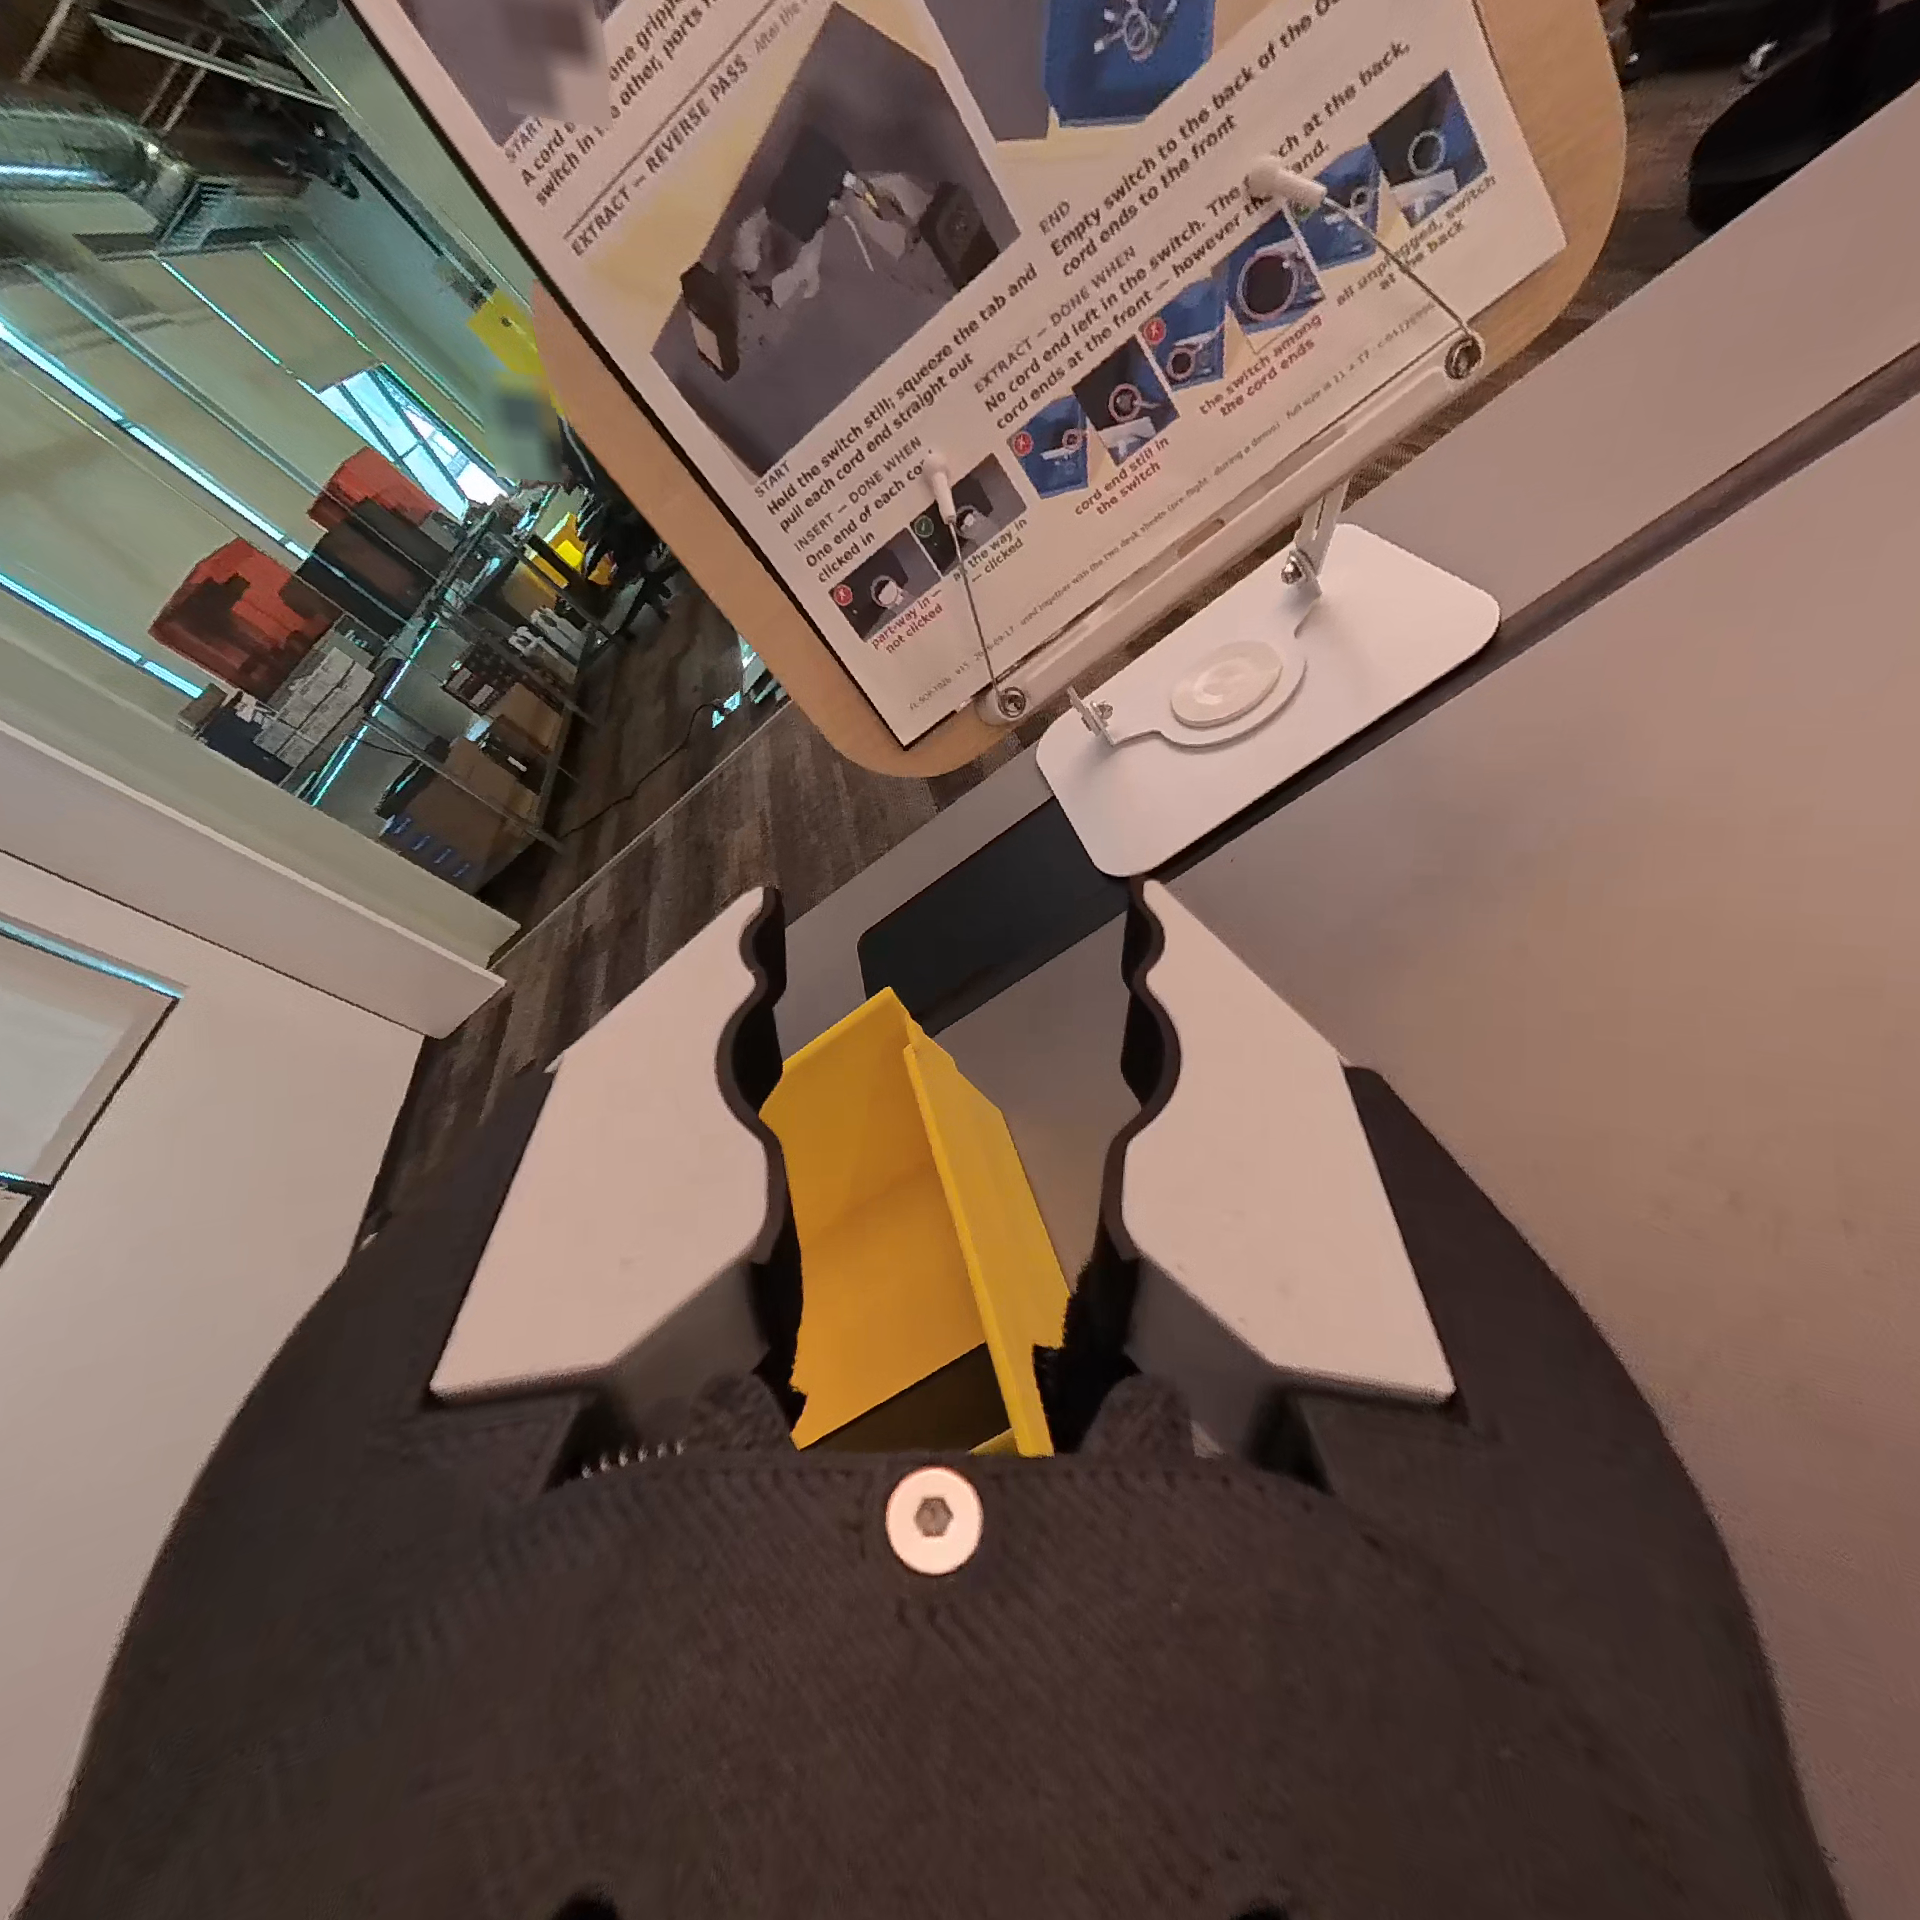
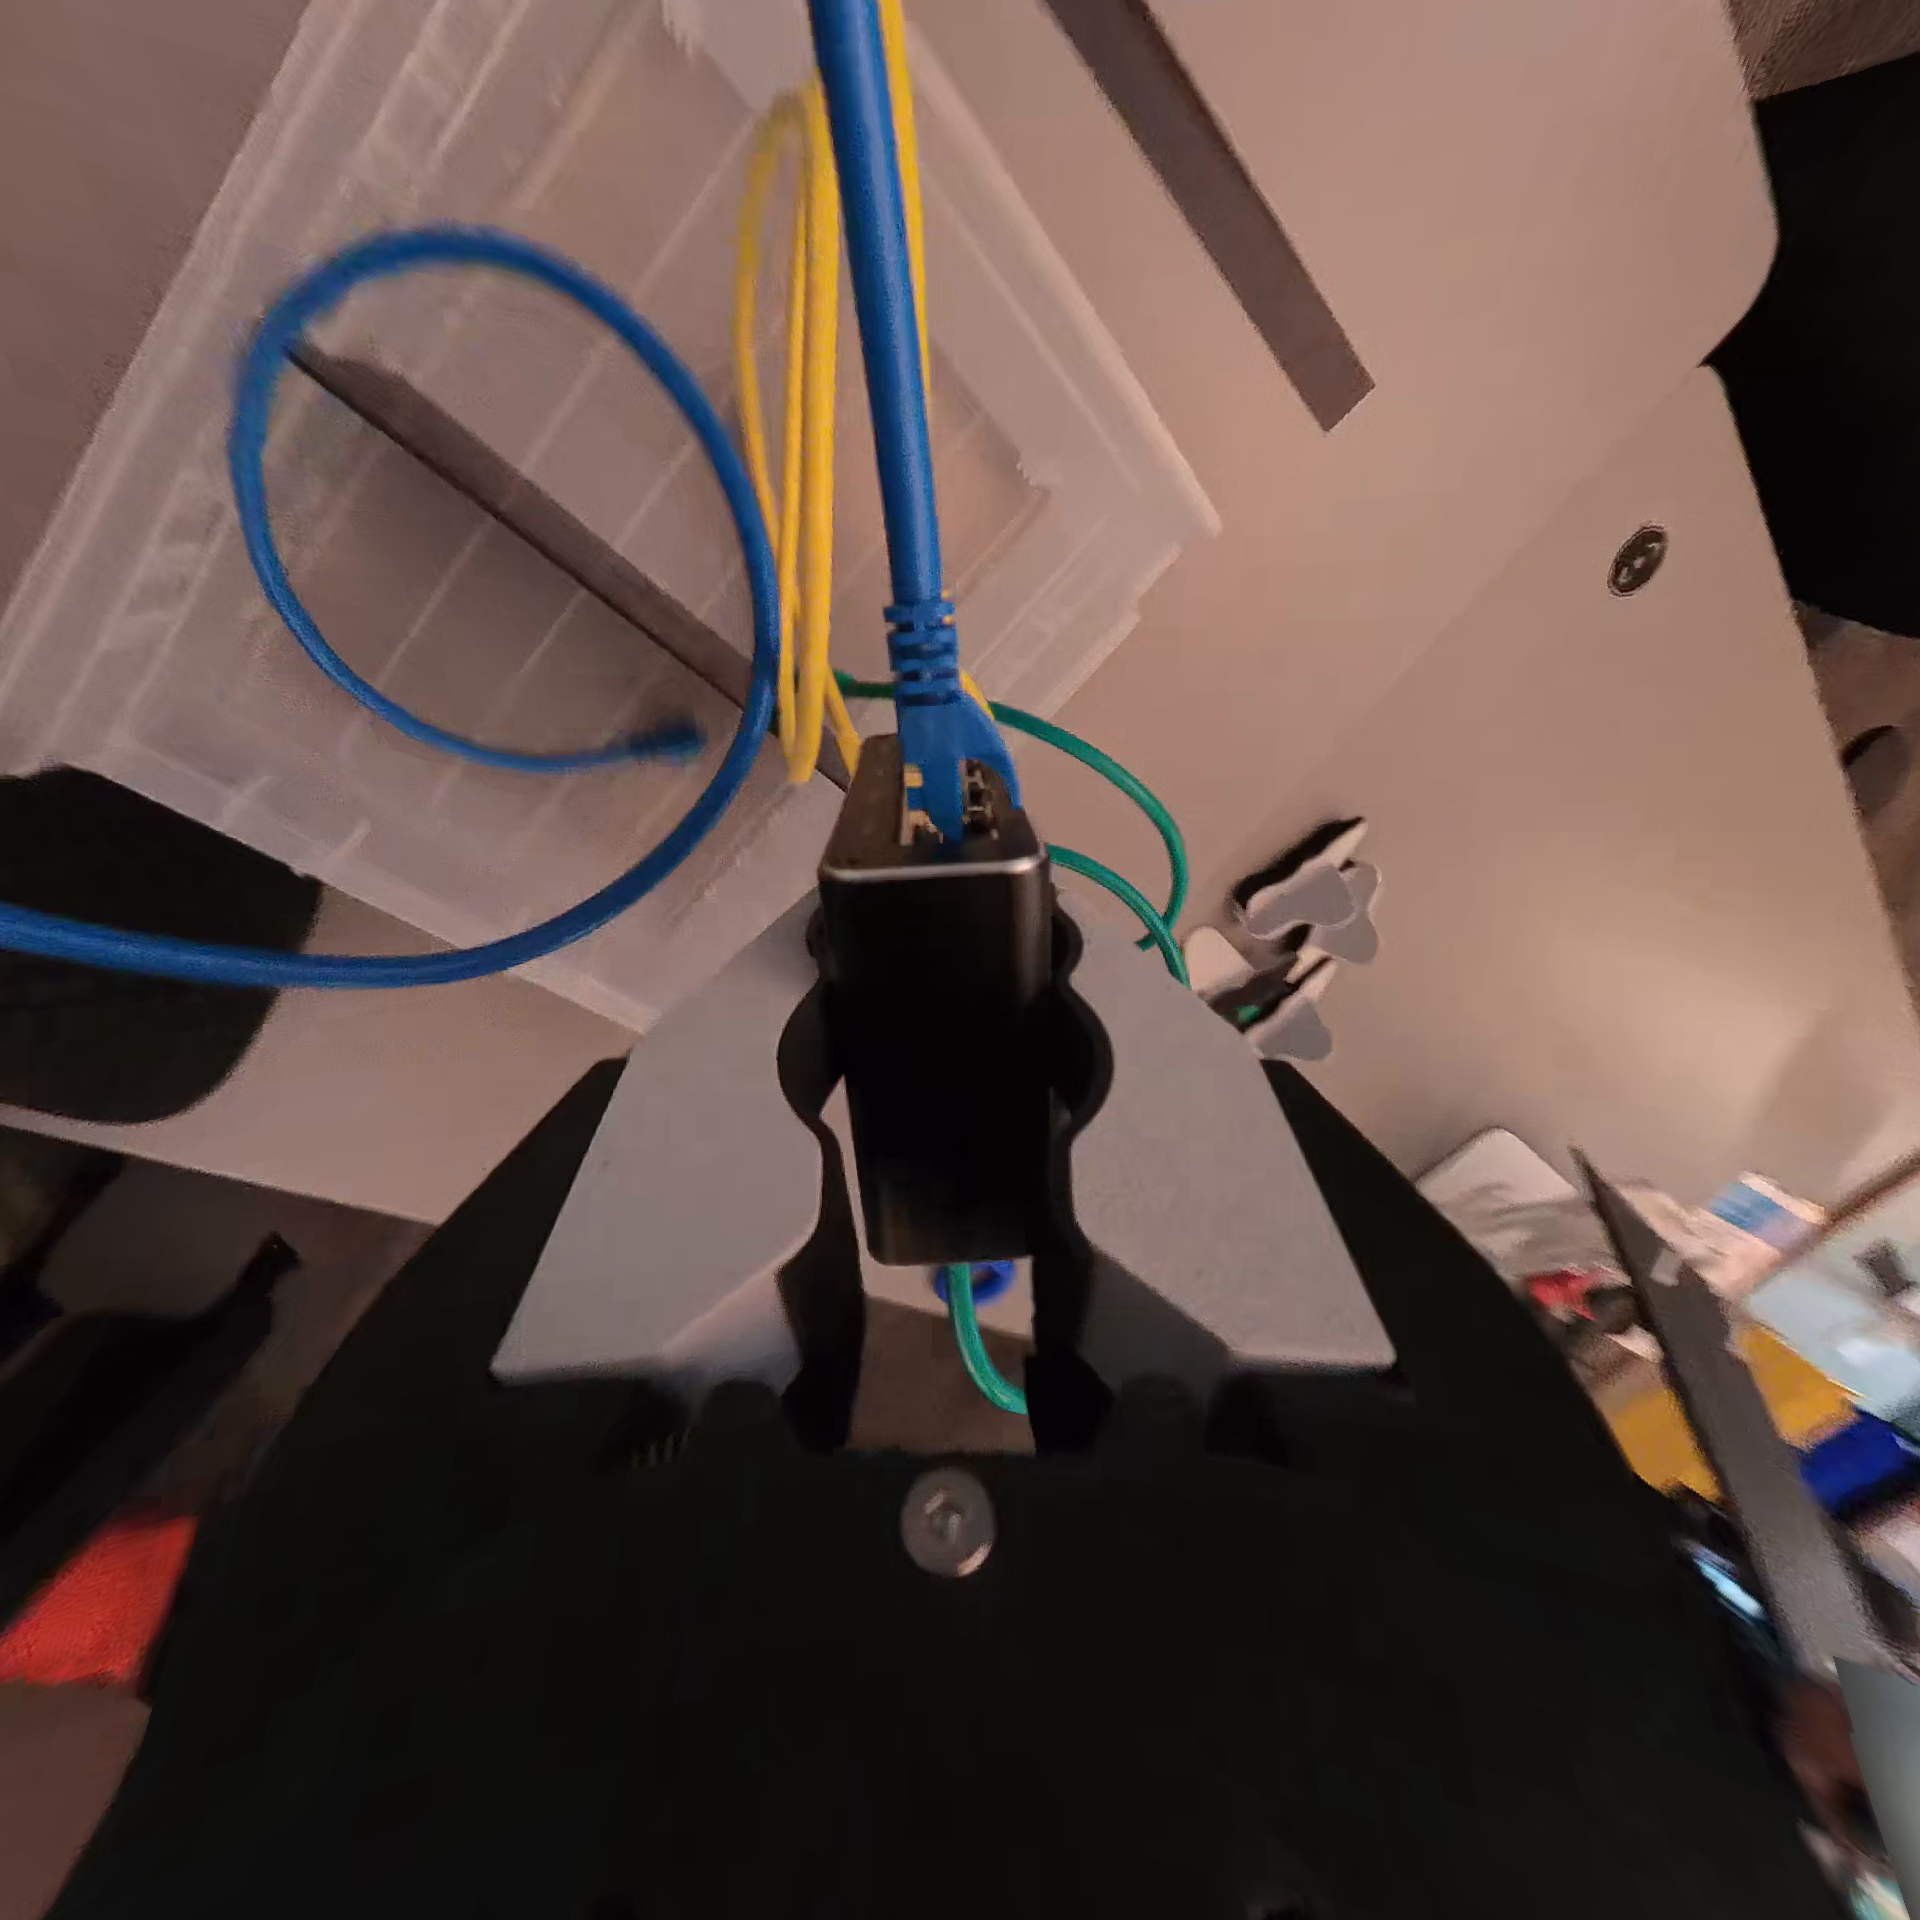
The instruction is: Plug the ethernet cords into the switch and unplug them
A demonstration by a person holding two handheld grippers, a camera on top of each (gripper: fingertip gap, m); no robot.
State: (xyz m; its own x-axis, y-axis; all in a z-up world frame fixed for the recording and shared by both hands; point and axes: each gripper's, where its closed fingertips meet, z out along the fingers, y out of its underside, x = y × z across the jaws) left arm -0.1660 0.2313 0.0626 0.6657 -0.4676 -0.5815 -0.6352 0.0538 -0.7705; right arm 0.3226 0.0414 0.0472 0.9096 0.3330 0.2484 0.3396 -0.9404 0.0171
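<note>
Printed instruction sheet (image 1: 997, 343) on stand

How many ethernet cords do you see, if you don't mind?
3: blue cord plugged into the switch; yellow cord behind it; green cord at its right. Others may be hidden.

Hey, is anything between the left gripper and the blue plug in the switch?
Cannot tell: the left gripper, open, faces a document stand. The blue plug sits in the switch, clamped by the right gripper.

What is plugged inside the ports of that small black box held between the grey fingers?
A blue cord's plug sits in the black box. Yellow cords and a green cord run behind it; their ends are hidden, so whether they are plugged in cannot be told.
</note>
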